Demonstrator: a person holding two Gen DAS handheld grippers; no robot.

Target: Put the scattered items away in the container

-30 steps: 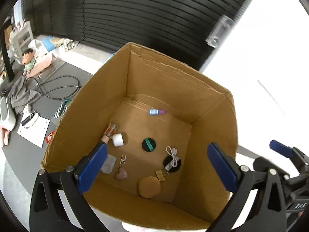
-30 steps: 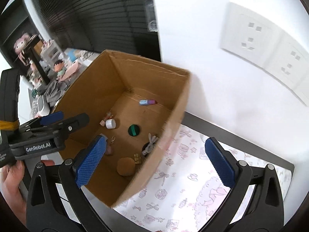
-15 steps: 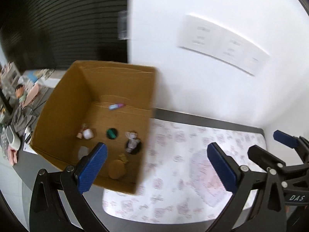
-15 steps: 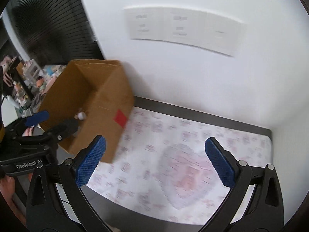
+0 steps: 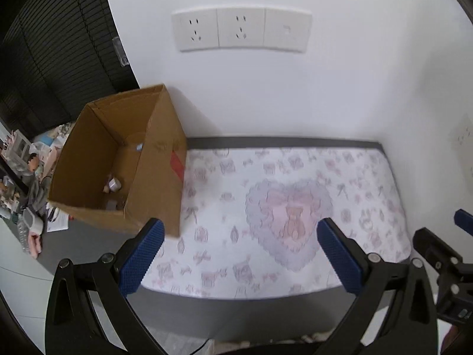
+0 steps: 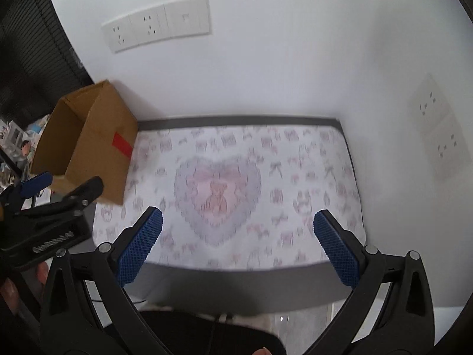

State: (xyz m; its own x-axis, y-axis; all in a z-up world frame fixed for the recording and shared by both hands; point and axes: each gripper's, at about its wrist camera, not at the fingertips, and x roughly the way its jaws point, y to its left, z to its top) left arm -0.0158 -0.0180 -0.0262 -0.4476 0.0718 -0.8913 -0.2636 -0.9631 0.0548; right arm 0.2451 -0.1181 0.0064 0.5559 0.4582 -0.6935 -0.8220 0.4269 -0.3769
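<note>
I can't identify the small items (image 5: 113, 184) in the cardboard box (image 5: 153, 183); its near wall hides most. Mat print (image 6: 217, 195) blurred; left gripper (image 6: 38, 195) cut off at the frame edge.

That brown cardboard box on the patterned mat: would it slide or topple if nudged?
The brown cardboard box probably slides: it looks light, holding only small items. Being tall, with open flaps, a high push might tip it. The patterned mat may wrinkle.

Open cardboard box (image 5: 153, 183) — upright, small items (image 5: 113, 184) inside
</note>
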